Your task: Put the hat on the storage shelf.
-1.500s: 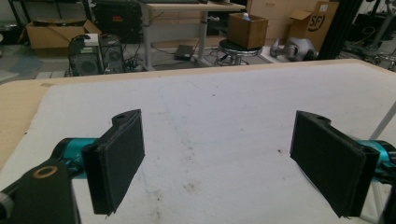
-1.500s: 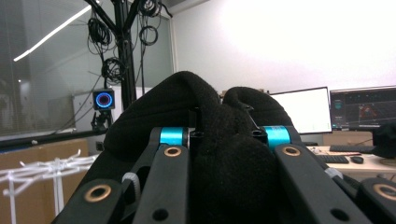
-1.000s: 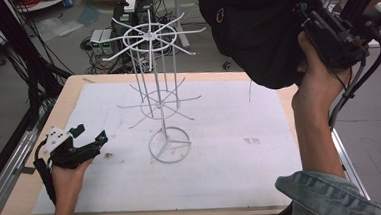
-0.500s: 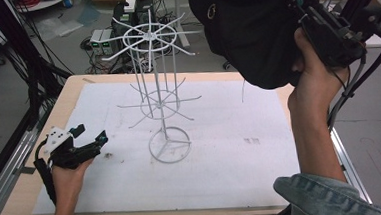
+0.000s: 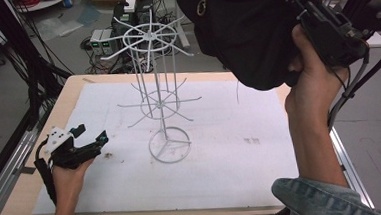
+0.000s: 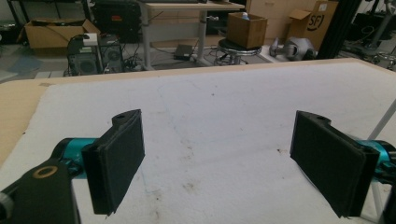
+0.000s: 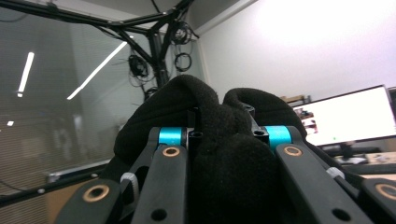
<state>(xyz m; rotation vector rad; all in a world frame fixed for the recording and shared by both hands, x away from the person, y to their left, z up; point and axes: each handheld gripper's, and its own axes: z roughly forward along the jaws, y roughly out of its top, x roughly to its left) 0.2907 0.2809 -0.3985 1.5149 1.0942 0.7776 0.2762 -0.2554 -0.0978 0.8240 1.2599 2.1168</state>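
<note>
High view, right hand-held gripper [image 5: 301,18]: raised well above the worktop [image 5: 233,185] at the far right, clamped on a black fabric bag [image 5: 244,29] that hangs from it, above and right of the white wire rack [image 5: 158,94].
High view, left hand-held gripper [image 5: 88,141]: low on the white sheet [image 5: 221,155], left of the rack's ring base, apart from it.
Left gripper view: black pads [image 6: 119,163] spread wide, nothing between them.
Right gripper view: jaws closed on bunched black fabric [image 7: 224,154].
</note>
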